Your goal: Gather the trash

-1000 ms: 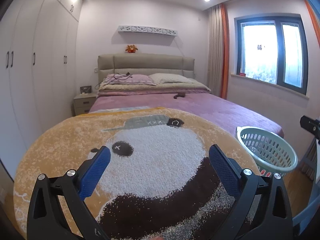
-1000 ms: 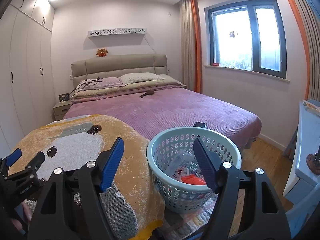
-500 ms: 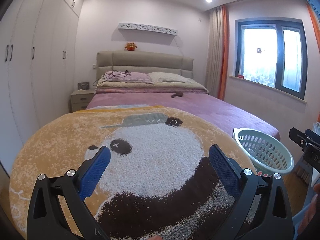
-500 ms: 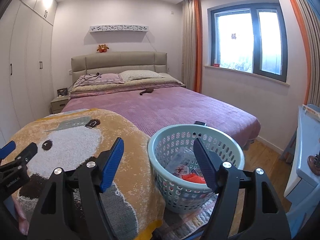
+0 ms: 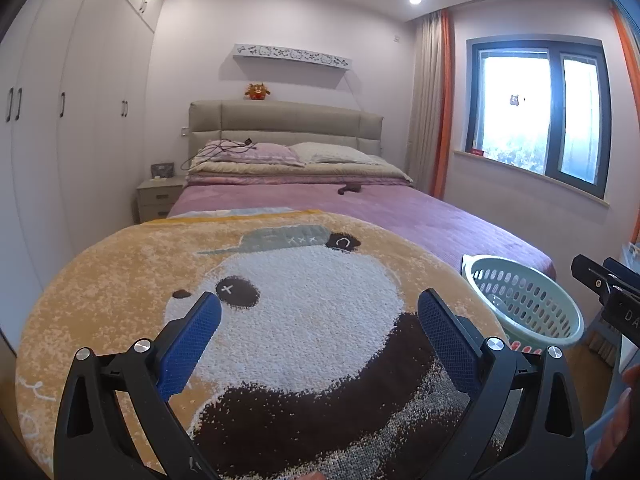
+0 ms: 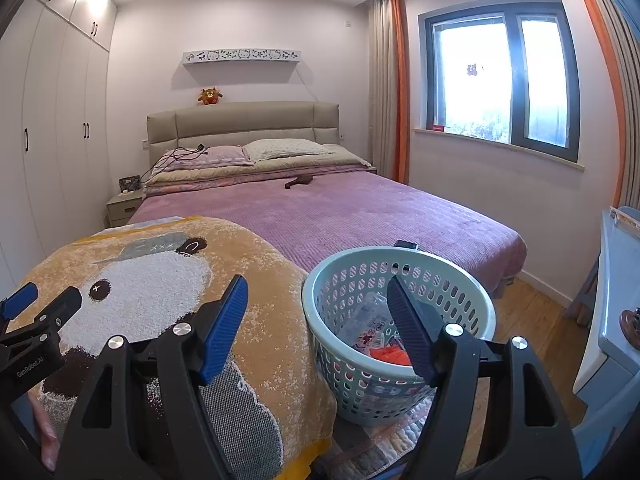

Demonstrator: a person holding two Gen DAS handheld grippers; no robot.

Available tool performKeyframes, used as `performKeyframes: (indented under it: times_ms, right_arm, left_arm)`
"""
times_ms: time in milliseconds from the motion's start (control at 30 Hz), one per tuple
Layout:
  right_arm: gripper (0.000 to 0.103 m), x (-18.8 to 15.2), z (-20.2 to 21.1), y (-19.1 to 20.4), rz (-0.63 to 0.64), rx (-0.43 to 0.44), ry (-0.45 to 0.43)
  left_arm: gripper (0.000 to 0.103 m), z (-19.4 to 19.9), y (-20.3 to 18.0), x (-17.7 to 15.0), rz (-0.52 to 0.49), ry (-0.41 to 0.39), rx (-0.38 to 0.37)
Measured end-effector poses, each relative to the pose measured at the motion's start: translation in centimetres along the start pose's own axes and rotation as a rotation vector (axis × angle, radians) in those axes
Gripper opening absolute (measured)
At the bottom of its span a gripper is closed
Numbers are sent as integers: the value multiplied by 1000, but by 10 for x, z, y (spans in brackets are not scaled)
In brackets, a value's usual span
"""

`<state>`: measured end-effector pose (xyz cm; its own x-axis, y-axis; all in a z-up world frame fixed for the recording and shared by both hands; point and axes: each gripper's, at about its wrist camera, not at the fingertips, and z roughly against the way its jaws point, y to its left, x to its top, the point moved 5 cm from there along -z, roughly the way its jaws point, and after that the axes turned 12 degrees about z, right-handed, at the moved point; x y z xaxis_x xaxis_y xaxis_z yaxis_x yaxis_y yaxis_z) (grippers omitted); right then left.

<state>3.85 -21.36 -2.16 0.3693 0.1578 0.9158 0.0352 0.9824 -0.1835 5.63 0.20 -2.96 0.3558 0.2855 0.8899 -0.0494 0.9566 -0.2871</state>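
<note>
I am looking at the trash (image 6: 380,332) lying in the basket (image 6: 472,308) beside the bed (image 6: 360,216). It looks like light, crinkly wrappers, soft and a bit slippery, so I would pinch a loose edge. My right fingers (image 6: 316,320) are standing wide and holding nothing. My left fingers (image 5: 318,332) are wide too, hanging over the blanket (image 5: 120,280), touching nothing.

A bear-print blanket (image 5: 280,300) lies over the purple bed (image 6: 360,212), below a headboard plush toy (image 6: 209,96).
</note>
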Motion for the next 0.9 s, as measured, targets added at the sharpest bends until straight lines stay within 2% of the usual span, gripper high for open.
performKeyframes:
  times_ms: [900]
  right_arm:
    - [68, -5, -6, -4, -15, 10, 16]
  left_arm:
    - [96, -3, 1, 1, 13, 18, -14]
